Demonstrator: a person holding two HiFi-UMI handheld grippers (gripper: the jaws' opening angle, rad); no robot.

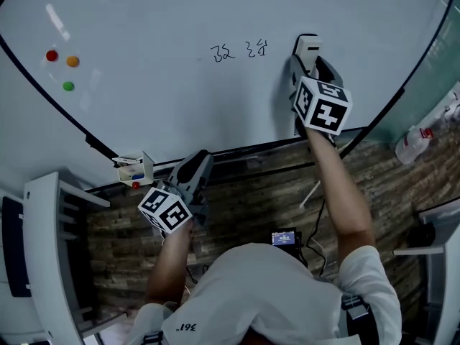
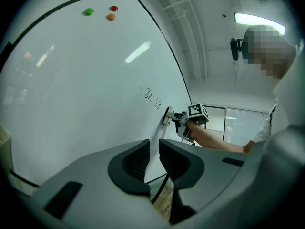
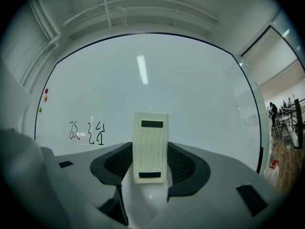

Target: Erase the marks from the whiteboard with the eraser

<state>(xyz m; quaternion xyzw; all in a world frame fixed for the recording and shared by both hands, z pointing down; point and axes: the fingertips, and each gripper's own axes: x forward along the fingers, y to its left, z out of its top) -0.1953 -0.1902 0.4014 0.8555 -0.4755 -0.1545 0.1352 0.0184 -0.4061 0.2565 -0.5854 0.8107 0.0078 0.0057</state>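
Observation:
A large whiteboard (image 1: 180, 20) carries two black handwritten marks (image 1: 240, 50), also seen in the right gripper view as marks (image 3: 86, 131) and far off in the left gripper view as marks (image 2: 153, 98). My right gripper (image 1: 310, 52) is shut on a cream eraser (image 3: 150, 146), whose face rests against the board just right of the marks; the eraser (image 1: 308, 45) shows white in the head view. My left gripper (image 1: 195, 165) hangs low by the board's bottom edge, its jaws nearly closed with nothing between them (image 2: 153, 160).
Three round magnets, red (image 1: 52, 55), orange (image 1: 72, 61) and green (image 1: 68, 86), stick to the board's left part. A small marker holder (image 1: 134, 169) sits at the lower frame. A white rack (image 1: 50, 250) stands at left, a bottle (image 1: 415, 139) at right.

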